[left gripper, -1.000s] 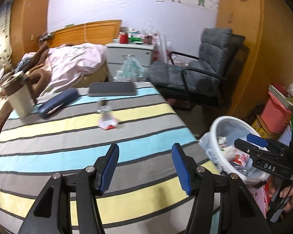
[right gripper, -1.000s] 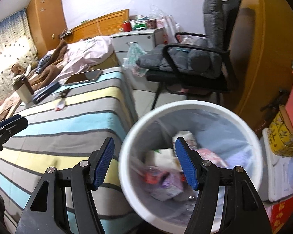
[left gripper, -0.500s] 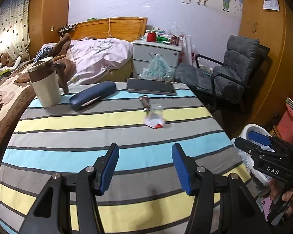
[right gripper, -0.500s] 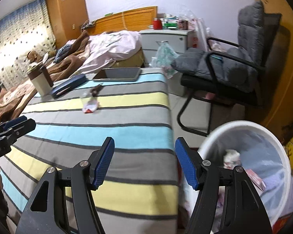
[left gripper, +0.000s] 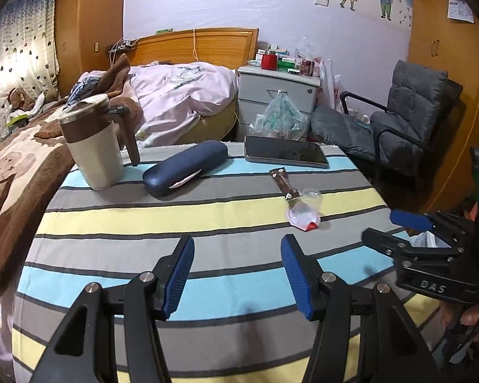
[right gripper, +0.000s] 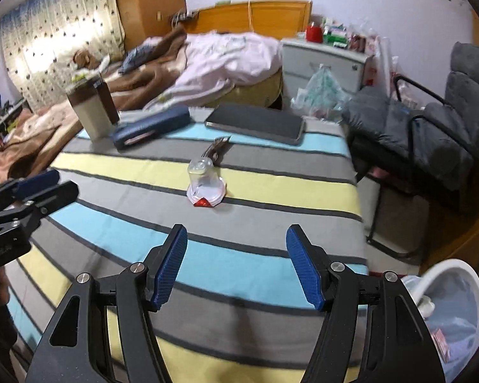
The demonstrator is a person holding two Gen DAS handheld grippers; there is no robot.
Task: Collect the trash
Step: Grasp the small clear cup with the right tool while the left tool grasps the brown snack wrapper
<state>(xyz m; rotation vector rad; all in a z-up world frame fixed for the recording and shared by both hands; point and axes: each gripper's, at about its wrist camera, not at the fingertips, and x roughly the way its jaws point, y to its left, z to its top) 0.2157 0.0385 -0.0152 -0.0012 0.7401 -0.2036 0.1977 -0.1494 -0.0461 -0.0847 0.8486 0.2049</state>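
Both grippers have swung away from the white bin (right gripper: 453,300), which a second ago filled the right wrist view and now sits at its lower right corner, beside the right gripper's outer finger; the striped tablecloth (left gripper: 207,217) now fills both views. Left gripper (left gripper: 238,274): jaws parted, nothing between the blue pads, tablecloth visible through the gap. Right gripper (right gripper: 236,265): jaws parted somewhat wider, likewise holding nothing; in the left wrist view it appears at the right edge, a hand gripping its handle. Ahead of both grippers lies the trash: a clear plastic jelly cup (right gripper: 206,182), tipped on its side with its peeled white-and-red lid against the cloth, on the boundary of a yellow and a grey stripe. Just beyond it, touching or nearly so, lies a brown wrapper (right gripper: 218,148). The cup stands straight ahead of the right gripper and ahead and to the right of the left gripper, apart from both. Farther away from the grippers, along the table's far edge: a dark tablet (left gripper: 284,154), a navy glasses case (left gripper: 185,167) and a cream mug with a brown lid (left gripper: 94,146). Behind the table: a bed with pink and brown bedding, a grey nightstand and a grey armchair (left gripper: 405,121).
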